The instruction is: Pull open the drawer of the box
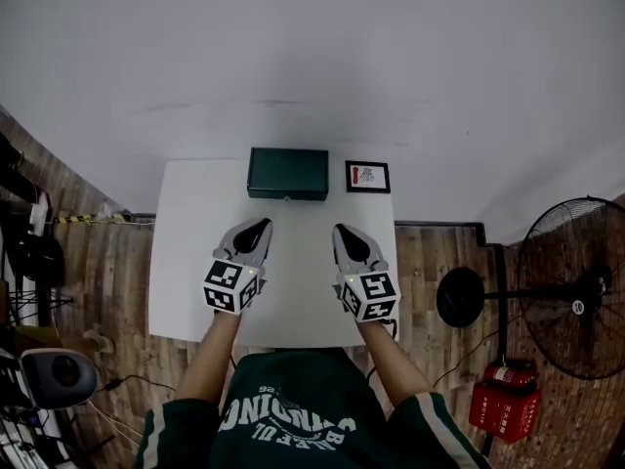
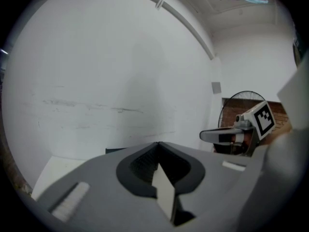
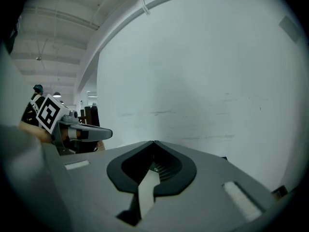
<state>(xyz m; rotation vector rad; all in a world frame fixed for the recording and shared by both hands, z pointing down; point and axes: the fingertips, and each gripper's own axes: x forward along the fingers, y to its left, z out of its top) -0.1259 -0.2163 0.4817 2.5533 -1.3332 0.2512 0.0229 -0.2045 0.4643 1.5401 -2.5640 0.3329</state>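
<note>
A dark green box [image 1: 287, 173] lies at the far edge of the white table [image 1: 186, 262], its drawer front closed and flush. My left gripper [image 1: 261, 225] hovers over the table a short way in front of the box's left half, jaws shut on nothing. My right gripper [image 1: 341, 230] floats beside it, in front of the box's right end, also shut and empty. In the left gripper view the closed jaws [image 2: 158, 143] meet at a point, with only a sliver of the box [image 2: 116, 150] showing behind them. The right gripper view shows its tips [image 3: 153, 142] together against the white wall.
A small framed card [image 1: 367, 176] stands right of the box at the table's far edge. A standing fan [image 1: 576, 286] and a red fire extinguisher [image 1: 503, 397] sit on the wooden floor to the right. Dark gear [image 1: 39, 262] crowds the left side.
</note>
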